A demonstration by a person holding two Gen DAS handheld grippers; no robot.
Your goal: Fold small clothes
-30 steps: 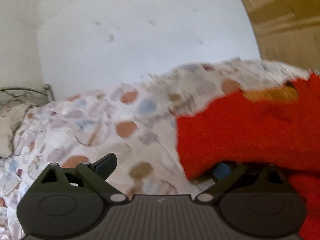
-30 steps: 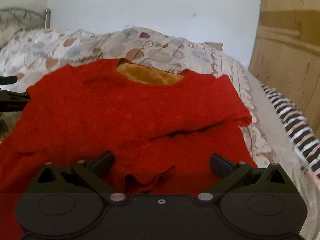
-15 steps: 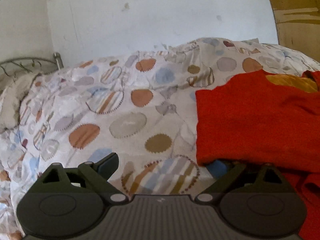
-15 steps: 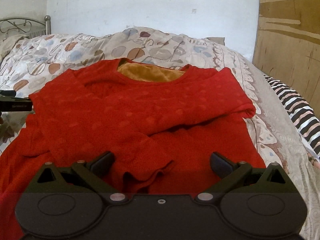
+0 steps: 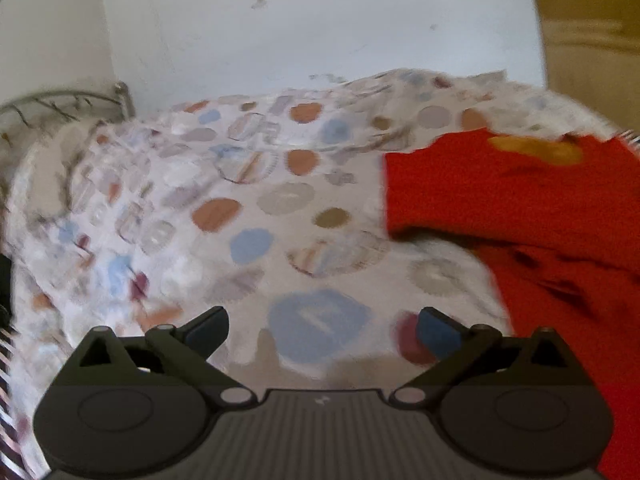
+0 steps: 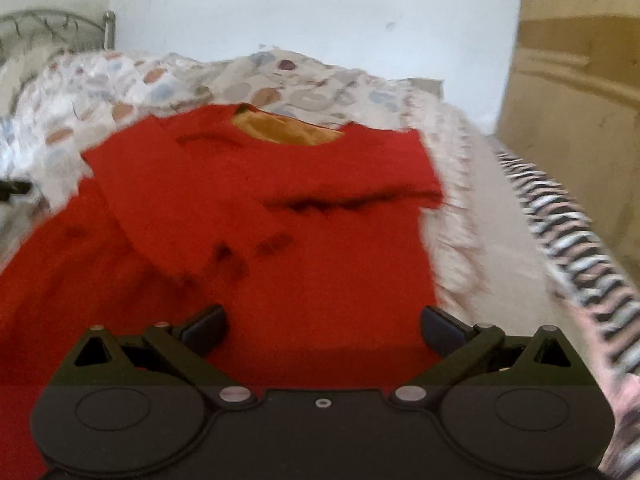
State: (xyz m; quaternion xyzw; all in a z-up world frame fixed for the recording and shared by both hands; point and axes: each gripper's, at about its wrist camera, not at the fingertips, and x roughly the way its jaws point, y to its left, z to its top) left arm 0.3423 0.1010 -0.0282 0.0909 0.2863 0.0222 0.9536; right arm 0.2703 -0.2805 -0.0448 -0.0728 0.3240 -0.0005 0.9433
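Red sweater (image 6: 280, 208) is lying flat on the dotted bedspread (image 5: 248, 208), neckline away from the cameras, both sleeves already crossing over the chest, probably to narrow it for folding. Right gripper (image 6: 322, 326) is hovering over the lower body of the sweater, jaws wide, gripping nothing. Left gripper (image 5: 322, 326) is sitting wide and empty over bare bedspread, sweater off to its right. Next is likely grabbing the hem. Both views blurry.

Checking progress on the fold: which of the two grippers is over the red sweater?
The right gripper: red sweater lies between its open fingers. The left gripper is over the spotted bedspread beside it.
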